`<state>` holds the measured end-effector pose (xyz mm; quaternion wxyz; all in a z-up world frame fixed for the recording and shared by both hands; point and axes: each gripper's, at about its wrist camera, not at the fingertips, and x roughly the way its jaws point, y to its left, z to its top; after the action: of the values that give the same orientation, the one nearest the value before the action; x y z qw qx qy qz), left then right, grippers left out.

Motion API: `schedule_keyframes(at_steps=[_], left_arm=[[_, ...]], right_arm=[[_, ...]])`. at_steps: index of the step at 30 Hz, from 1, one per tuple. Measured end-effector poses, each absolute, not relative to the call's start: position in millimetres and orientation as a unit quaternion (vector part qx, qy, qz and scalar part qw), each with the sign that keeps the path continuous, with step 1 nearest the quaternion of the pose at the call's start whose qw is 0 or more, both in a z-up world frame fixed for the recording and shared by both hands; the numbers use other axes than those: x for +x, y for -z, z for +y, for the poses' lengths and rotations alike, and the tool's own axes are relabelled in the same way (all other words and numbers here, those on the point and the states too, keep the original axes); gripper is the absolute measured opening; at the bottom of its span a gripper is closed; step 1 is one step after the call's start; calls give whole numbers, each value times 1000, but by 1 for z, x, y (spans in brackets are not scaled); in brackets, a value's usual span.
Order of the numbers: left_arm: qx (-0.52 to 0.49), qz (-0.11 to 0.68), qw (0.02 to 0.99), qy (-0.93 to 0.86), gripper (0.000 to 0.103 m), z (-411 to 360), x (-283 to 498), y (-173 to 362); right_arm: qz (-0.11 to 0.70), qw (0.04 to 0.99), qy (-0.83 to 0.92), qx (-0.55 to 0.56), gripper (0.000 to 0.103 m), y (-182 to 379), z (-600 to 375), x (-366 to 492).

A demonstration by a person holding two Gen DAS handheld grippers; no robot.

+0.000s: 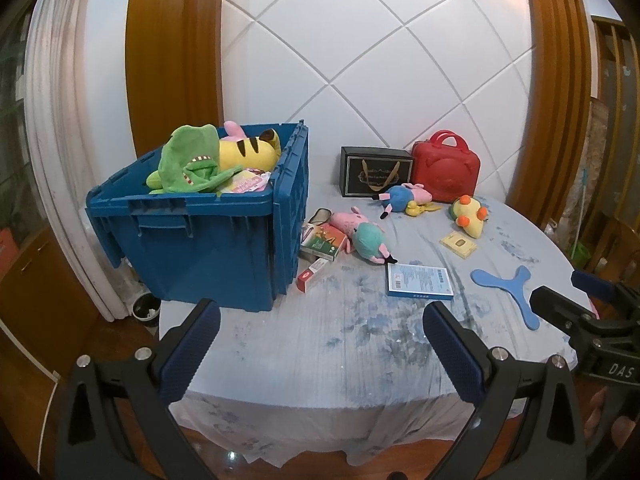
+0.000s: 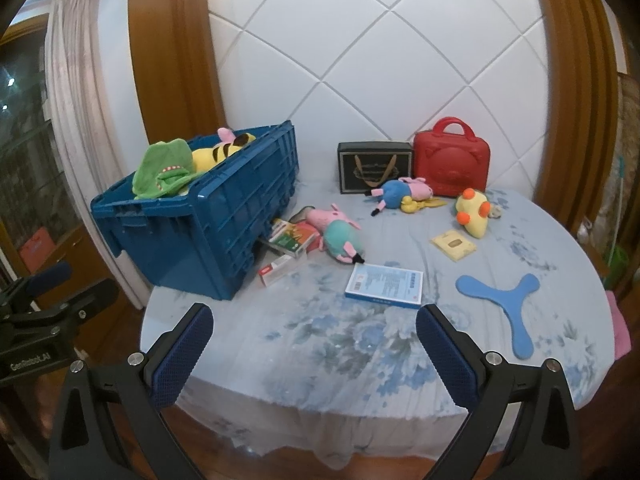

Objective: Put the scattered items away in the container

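Note:
A blue crate [image 1: 200,240] [image 2: 192,232] stands at the table's left, holding a green plush [image 1: 188,164] and a yellow tiger plush [image 1: 248,152]. Scattered on the table: a pink pig plush in teal [image 1: 366,236] [image 2: 340,236], a pig plush in blue [image 1: 402,196] [image 2: 396,192], a yellow plush [image 1: 470,212] [image 2: 474,212], a blue booklet [image 1: 420,282] [image 2: 386,284], a blue boomerang [image 1: 508,288] [image 2: 500,300], a yellow card [image 1: 460,244] [image 2: 454,244], small boxes [image 1: 324,242] [image 2: 292,238]. My left gripper [image 1: 320,356] and right gripper [image 2: 314,354] are open and empty above the table's near edge.
A black gift box [image 1: 376,172] [image 2: 374,166] and a red case [image 1: 446,168] [image 2: 452,160] stand at the back by the white padded wall. A red-and-white box [image 1: 312,276] [image 2: 276,270] lies by the crate. The table drops off at the front.

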<state>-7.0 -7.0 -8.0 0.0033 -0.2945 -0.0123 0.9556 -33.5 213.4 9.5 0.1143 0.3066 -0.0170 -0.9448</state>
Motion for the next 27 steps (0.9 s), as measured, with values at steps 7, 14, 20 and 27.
schedule_keyframes(at_steps=[7,14,20,27], left_arm=[[-300,-10,3,-954,103,-11,-12,9],[-302,-10,5,-953,103,-10,-15,11],[-303,-12,7,-953,103,-9,-18,13],[-305,-10,8,-952,103,-3,-23,16]], right_arm=[[-18,112,946,305,103,-8,214,-34],[-20,110,945,306,103,-2,219,-34],[-25,107,946,306,103,1,224,-35],[-28,105,945,309,103,4,229,-40]])
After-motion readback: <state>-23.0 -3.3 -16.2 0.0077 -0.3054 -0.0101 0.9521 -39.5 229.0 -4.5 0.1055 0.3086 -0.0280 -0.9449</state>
